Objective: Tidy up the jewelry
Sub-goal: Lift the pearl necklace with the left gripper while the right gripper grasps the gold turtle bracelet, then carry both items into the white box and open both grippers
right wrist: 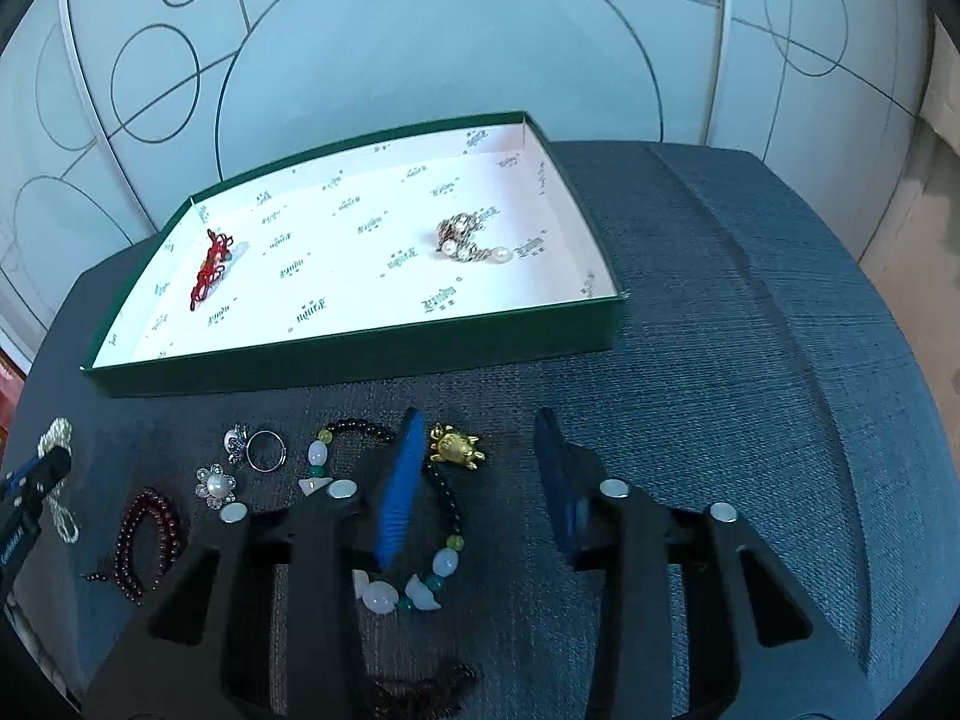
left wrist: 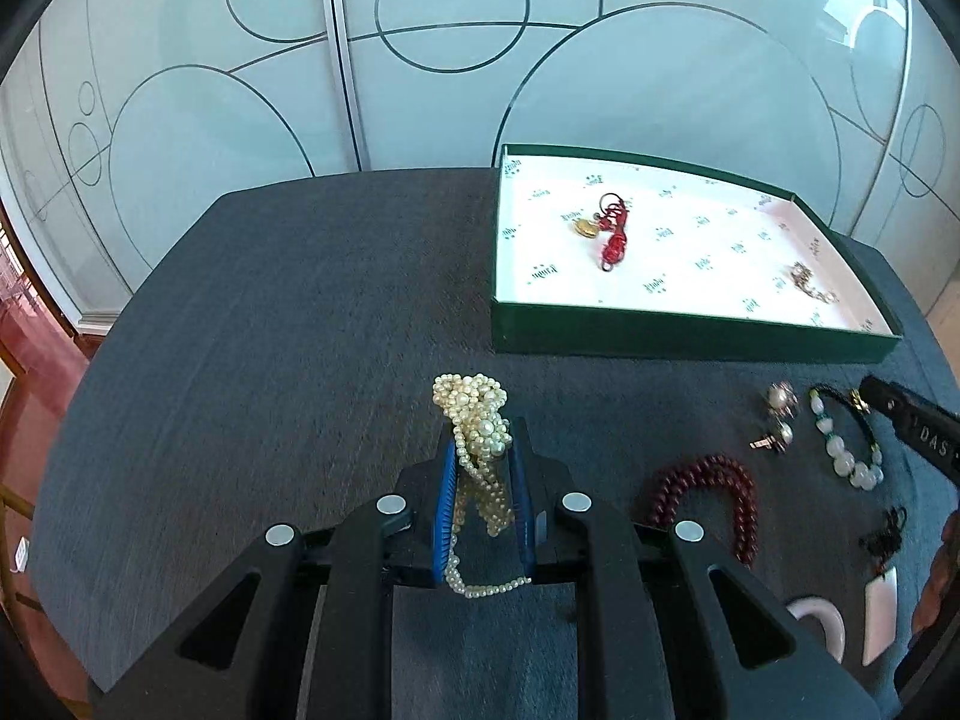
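My left gripper [left wrist: 483,438] is shut on a bunched pearl necklace [left wrist: 474,414], whose strands hang down between the blue pads above the dark table. A green tray [left wrist: 660,336] with white printed lining stands at the far right and holds a red knotted cord [left wrist: 613,234], a gold charm [left wrist: 583,227] and a pearl brooch [right wrist: 468,237]. In the right wrist view my right gripper [right wrist: 480,423] is open, low over a bracelet of black beads and pale stones [right wrist: 447,504]. The bracelet's gold turtle charm [right wrist: 454,447] lies between the jaws, and the pads do not press on it.
On the table in front of the tray [right wrist: 360,360] lie a silver ring [right wrist: 264,450], two flower pearl earrings [right wrist: 216,483], a dark red bead bracelet [right wrist: 144,540], a white bangle [left wrist: 822,624] and a white pendant on black cord [left wrist: 879,612]. Patterned glass panels stand behind the table.
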{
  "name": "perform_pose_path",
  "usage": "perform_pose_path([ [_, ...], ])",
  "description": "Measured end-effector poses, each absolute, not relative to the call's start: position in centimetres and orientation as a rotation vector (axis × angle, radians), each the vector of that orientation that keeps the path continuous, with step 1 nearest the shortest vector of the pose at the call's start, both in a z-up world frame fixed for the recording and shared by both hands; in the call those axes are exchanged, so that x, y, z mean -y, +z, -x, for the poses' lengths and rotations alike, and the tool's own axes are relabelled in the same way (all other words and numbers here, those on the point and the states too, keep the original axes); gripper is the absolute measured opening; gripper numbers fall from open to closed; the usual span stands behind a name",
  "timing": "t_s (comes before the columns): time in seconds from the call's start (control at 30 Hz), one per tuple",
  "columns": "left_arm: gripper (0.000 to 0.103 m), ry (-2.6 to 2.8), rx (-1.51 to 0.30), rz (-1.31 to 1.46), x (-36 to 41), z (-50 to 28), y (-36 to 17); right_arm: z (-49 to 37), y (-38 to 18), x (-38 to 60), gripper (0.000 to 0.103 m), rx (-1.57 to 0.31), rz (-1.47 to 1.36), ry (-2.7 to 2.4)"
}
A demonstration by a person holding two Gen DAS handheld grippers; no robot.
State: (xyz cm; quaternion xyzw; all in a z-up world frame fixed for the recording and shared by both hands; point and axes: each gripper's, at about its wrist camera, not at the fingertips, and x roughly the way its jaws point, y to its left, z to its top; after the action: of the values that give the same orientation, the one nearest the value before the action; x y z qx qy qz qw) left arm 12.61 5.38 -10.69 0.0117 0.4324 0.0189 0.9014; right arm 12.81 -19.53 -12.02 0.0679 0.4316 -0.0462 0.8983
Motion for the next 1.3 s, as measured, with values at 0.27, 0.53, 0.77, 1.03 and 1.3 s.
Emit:
perform_pose_path([
  [0.27, 0.017, 0.056, -0.896, -0.013, -6.1, -14.4, -10.9, -13.1, -12.7, 19.1, 0.035, -0.910, -0.100, -0.106],
  [0.53, 0.017, 0.052, -0.902, -0.013, -6.1, -14.7, -11.2, -12.1, -12.8, 20.1, 0.018, -0.897, -0.098, -0.117],
  [0.77, 0.017, 0.050, -0.898, -0.019, -5.9, -14.5, -11.0, -11.3, -12.7, 21.1, 0.018, -0.887, -0.118, -0.126],
  [1.03, 0.017, 0.048, -0.886, -0.017, -5.9, -14.1, -10.4, -10.3, -12.1, 21.8, 0.018, -0.872, -0.130, -0.128],
  [1.3, 0.017, 0.034, -0.861, -0.013, -5.7, -13.5, -8.9, -9.6, -10.2, 21.3, 0.018, -0.830, -0.133, -0.099],
])
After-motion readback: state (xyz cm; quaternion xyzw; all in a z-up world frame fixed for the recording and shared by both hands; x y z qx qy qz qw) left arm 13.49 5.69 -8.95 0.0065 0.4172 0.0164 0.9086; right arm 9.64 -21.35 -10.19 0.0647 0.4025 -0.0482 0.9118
